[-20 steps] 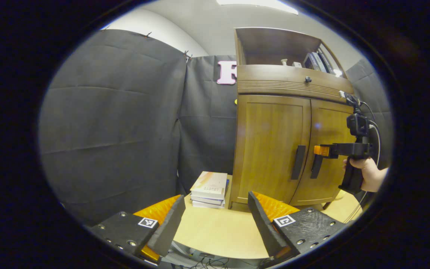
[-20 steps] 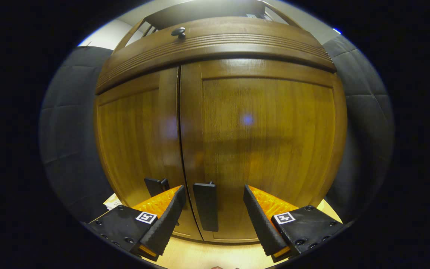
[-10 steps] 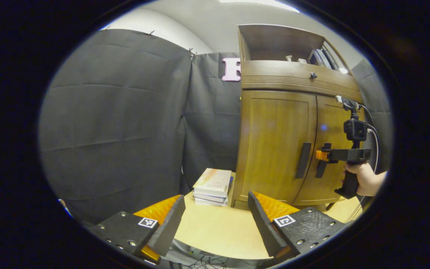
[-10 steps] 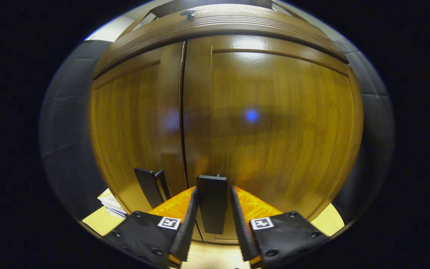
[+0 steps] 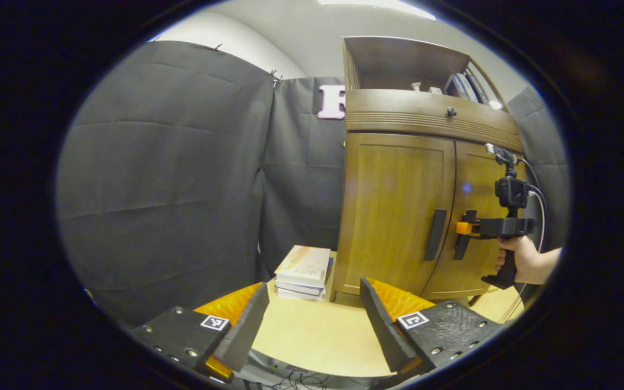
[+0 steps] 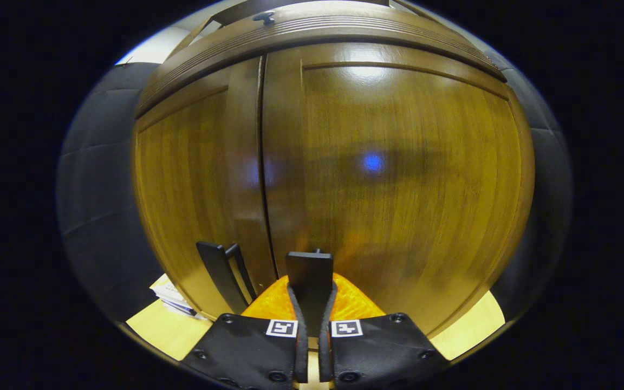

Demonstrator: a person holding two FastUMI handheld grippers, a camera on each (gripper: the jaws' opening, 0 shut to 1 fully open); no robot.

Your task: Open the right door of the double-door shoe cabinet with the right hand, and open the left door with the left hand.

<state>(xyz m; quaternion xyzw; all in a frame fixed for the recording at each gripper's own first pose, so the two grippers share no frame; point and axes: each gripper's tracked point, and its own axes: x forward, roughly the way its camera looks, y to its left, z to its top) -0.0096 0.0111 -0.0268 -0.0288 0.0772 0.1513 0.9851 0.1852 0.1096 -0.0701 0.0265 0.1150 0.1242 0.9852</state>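
Left gripper view: left tongs [image 5: 312,325] hang well back from the cabinet [image 5: 398,162], fingers wide apart, nothing between them, low over the worktop [image 5: 312,336]. Both doors look flush and closed. Left door [image 5: 393,211] has its dark handle [image 5: 434,234] near the centre seam. Farther off, a hand [image 5: 523,260] holds the right tongs [image 5: 461,228] level at the right handle [image 5: 459,244], on the right door [image 5: 480,216]. A stack of books [image 5: 302,271] sits on the worktop just beside the cabinet's left corner. Shelf on top has small items, too small to tell.

Right gripper view: right tongs [image 6: 312,330] are nearly closed, both fingers pressed on the flat black right handle [image 6: 309,276], which sticks up between them. Right door [image 6: 398,179] still sits flush with the seam. Left handle [image 6: 220,271] stands just beside, free, on the left door [image 6: 193,189].

Step in hand, by my read: grip is made, the pull on the right door comes next. To do it well: keep the squeeze firm so the flat handle doesn't slip out, pull back and swing outward to the right along the hinge arc, not straight back. Keep the tongs level or the handle may twist loose. Left tongs then need to come forward to the left handle, fingers straddling it, and clear the books when that door swings left.
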